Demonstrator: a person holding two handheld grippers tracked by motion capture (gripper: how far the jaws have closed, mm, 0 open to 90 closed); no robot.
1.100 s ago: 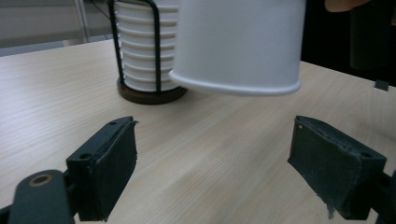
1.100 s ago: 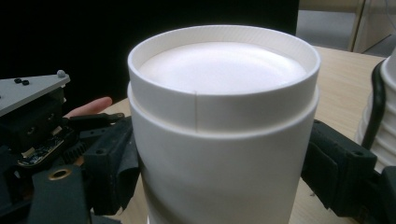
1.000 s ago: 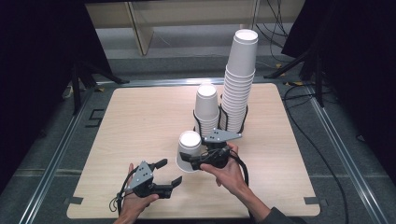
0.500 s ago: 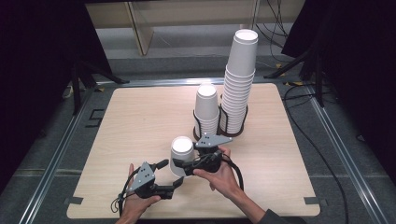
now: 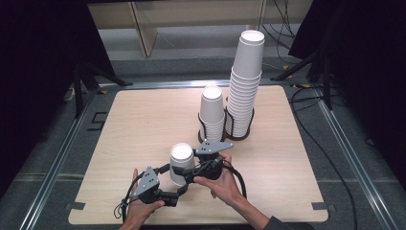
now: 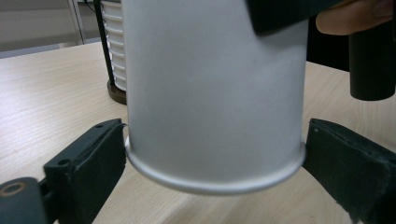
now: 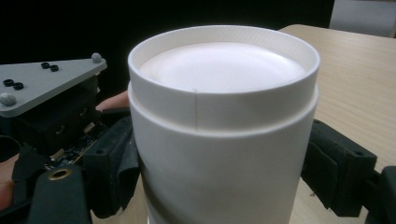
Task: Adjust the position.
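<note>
Right now the cup sits upside down near the front edge of the surface, base up, rim down, long axis vertical. It may be two nested cups: the right gripper view shows a step ring just under the base, so I can't tell for sure.

Right tongs are clamped on the upper part of the cup, coming in level from the cup's right side; pads press the wall on both sides in the right gripper view.

Left tongs come in from the front-left, lower down, at rim height. Their jaws have just been opening and now straddle the rolled rim, one pad at each side, right at the rim's edges; whether they press it I can't tell, looks like just apart.

Key relation: the cup lies straight ahead between both tongs, left low at the rim, right high at the base. Likely next move is pulling along the vertical axis, so left must close on the rim.

Behind, well apart: short stack and tall stack in a black holder.
</note>
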